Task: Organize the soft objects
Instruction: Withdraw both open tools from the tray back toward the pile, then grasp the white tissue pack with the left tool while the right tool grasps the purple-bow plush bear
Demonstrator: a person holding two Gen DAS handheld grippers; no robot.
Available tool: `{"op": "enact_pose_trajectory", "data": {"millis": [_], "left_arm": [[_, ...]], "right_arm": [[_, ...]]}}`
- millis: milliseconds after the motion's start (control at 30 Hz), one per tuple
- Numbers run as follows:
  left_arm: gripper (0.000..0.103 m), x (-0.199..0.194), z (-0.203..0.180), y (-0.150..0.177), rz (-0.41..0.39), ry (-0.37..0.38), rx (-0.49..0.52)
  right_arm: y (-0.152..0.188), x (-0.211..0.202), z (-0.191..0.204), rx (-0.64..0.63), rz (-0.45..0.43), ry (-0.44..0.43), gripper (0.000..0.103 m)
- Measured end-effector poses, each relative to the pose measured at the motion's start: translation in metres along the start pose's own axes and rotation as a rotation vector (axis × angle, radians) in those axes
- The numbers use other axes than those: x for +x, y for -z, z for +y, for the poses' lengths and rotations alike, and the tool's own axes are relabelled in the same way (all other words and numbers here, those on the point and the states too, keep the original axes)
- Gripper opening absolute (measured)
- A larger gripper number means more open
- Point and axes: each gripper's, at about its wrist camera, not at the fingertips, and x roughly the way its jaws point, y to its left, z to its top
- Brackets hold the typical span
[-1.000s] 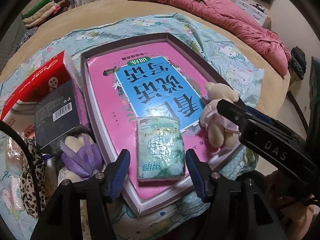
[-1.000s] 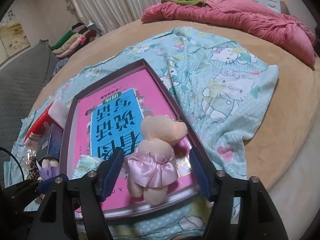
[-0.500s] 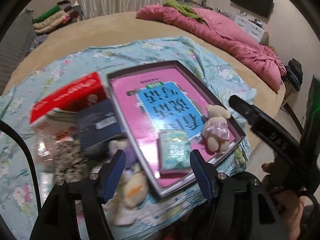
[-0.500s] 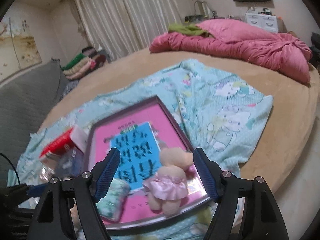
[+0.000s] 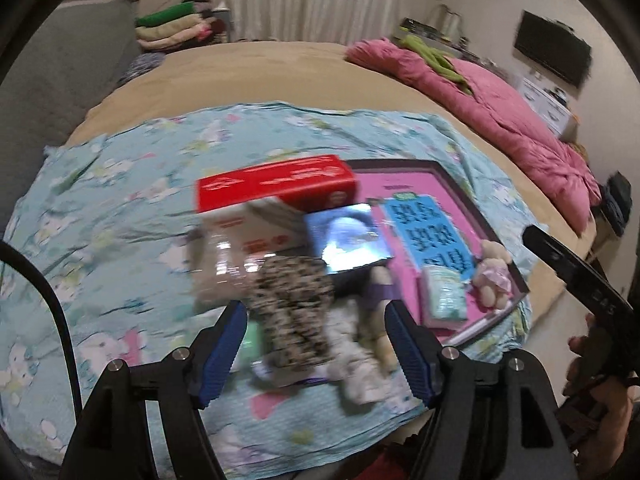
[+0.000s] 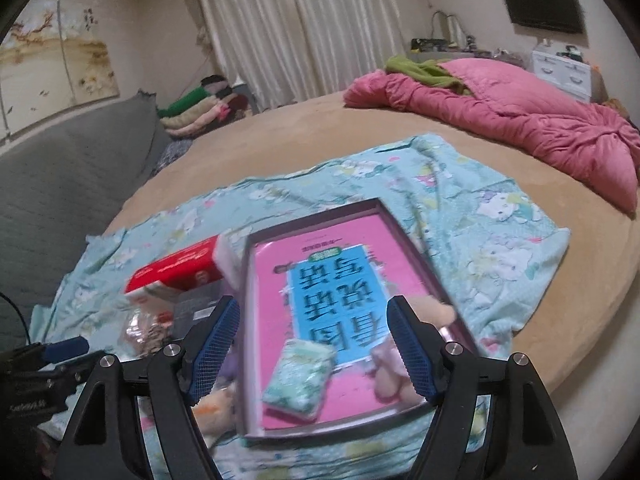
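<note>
The far half of the shallow box lies bare over its pink book, open to a reach from above; its near end holds a tissue pack and a plush bear. Left of the box, a red carton, a dark box and a leopard-print cloth crowd together. The blue sheet beyond them lies clear.

A green tissue pack lies flat in the tray between the right tongs' fingers; a pink-skirted bear lies behind the right finger.
</note>
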Motion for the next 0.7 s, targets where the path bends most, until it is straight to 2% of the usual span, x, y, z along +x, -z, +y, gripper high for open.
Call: {"op": "enact_pose_trajectory", "data": {"millis": [167, 300, 700], "left_arm": [[0.071, -0.014, 0.034, 0.004, -0.018, -0.040, -0.048], [0.071, -0.019, 0.058, 0.013, -0.020, -0.039, -0.107], [0.071, -0.034, 0.105, 0.028, -0.033, -0.052, -0.204]], "right_arm": [[-0.001, -0.008, 0.036, -0.081, 0.012, -0.019, 0.077], [-0.001, -0.013, 0.065, -0.121, 0.021, -0.043, 0.077], [0.008, -0.002, 0.112, -0.209, 0.068, -0.075, 0.077]]}}
